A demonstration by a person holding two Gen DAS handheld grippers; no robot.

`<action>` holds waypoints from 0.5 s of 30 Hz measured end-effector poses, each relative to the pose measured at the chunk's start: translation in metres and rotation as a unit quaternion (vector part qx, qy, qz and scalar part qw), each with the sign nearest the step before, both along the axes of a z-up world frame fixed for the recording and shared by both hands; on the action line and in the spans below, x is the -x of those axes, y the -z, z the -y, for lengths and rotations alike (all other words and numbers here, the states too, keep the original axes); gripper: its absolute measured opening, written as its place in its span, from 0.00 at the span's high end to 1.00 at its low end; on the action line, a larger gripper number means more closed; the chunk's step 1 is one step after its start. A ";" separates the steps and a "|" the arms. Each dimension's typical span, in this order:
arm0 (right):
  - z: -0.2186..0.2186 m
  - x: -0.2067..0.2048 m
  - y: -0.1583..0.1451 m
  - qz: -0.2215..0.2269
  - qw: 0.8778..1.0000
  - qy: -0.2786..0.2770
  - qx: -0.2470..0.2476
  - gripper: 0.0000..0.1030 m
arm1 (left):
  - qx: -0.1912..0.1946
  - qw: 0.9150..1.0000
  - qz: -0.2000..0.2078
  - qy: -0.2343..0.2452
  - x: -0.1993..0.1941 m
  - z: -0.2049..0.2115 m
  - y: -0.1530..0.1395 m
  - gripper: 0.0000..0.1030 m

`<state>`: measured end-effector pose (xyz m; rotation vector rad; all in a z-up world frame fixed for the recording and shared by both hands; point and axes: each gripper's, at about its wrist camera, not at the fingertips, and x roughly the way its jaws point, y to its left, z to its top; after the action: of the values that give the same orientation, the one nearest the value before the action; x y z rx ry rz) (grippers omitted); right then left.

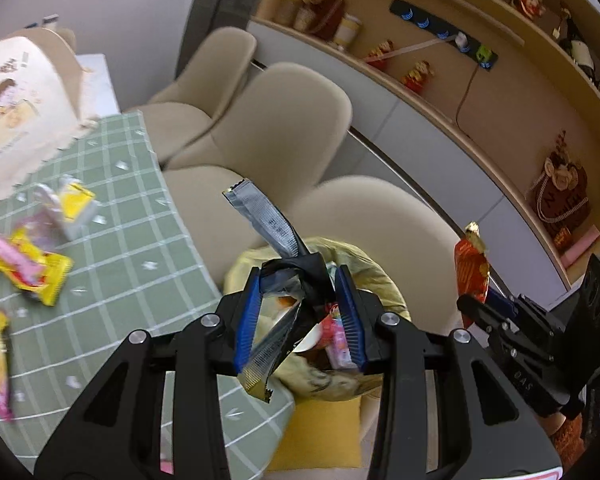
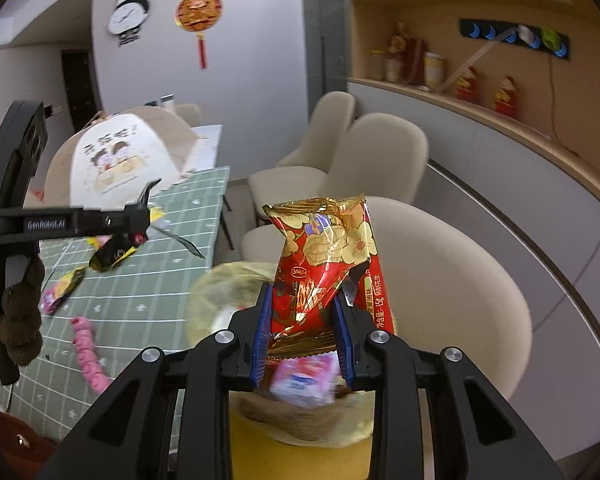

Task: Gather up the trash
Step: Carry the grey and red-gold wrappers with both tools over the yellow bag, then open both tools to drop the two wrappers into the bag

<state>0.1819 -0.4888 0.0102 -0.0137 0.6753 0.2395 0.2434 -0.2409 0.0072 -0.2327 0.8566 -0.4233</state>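
While the green checked worktop (image 1: 112,264) stretches away at nine o'clock with bright yellow and pink snack wrappers (image 1: 28,268) scattered on it, both tools hang past its edge, above a cream padded chair (image 1: 380,216). On that chair's seat stands a bin lined with a crumpled yellow plastic bag (image 1: 384,280), its mouth open upward, apparently so wrappers can simply be dropped in; a pink packet (image 2: 304,380) already lies inside. At one o'clock of the bin in the right wrist view, the right hand-held gripper (image 2: 302,328) clenches a red and gold foil snack packet (image 2: 324,252) upright by its lower end. Over the bag's mouth, the left hand-held gripper (image 1: 298,316) pinches a crumpled silver and black foil wrapper (image 1: 272,232), one strip poking toward eleven o'clock. Both loads look placed for release.
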 end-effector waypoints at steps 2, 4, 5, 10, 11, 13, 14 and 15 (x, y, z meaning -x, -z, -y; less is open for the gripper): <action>0.013 -0.004 0.004 -0.005 1.000 0.009 -0.006 0.73 | 0.001 1.000 -0.015 0.010 -0.007 0.015 0.010 0.65; 0.027 -0.009 0.009 -0.011 1.000 0.016 -0.011 0.73 | 0.001 0.999 -0.032 0.020 -0.015 0.031 0.021 0.65; 0.032 -0.011 0.011 -0.013 1.000 0.020 -0.013 0.73 | 0.000 0.999 -0.037 0.023 -0.017 0.037 0.024 0.65; 0.050 -0.016 0.023 -0.028 0.998 0.036 -0.031 0.73 | -0.018 0.997 -0.062 0.049 -0.031 0.075 0.046 0.65; 0.052 -0.016 0.024 -0.029 0.998 0.037 -0.033 0.73 | -0.025 0.996 -0.066 0.052 -0.033 0.083 0.050 0.65; 0.058 -0.015 0.028 -0.031 0.998 0.041 -0.038 0.73 | -0.033 0.995 -0.072 0.059 -0.036 0.092 0.056 0.65; 0.062 -0.015 0.030 -0.032 0.998 0.043 -0.042 0.73 | -0.038 0.995 -0.072 0.061 -0.036 0.095 0.057 0.65; 0.064 -0.015 0.032 -0.034 0.997 0.045 -0.044 0.73 | -0.044 0.994 -0.073 0.062 -0.037 0.100 0.060 0.65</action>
<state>0.1973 -0.5524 -0.0213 0.1098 0.7302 0.1839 0.2801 -0.3405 -0.0523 -0.1309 1.0343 -0.4867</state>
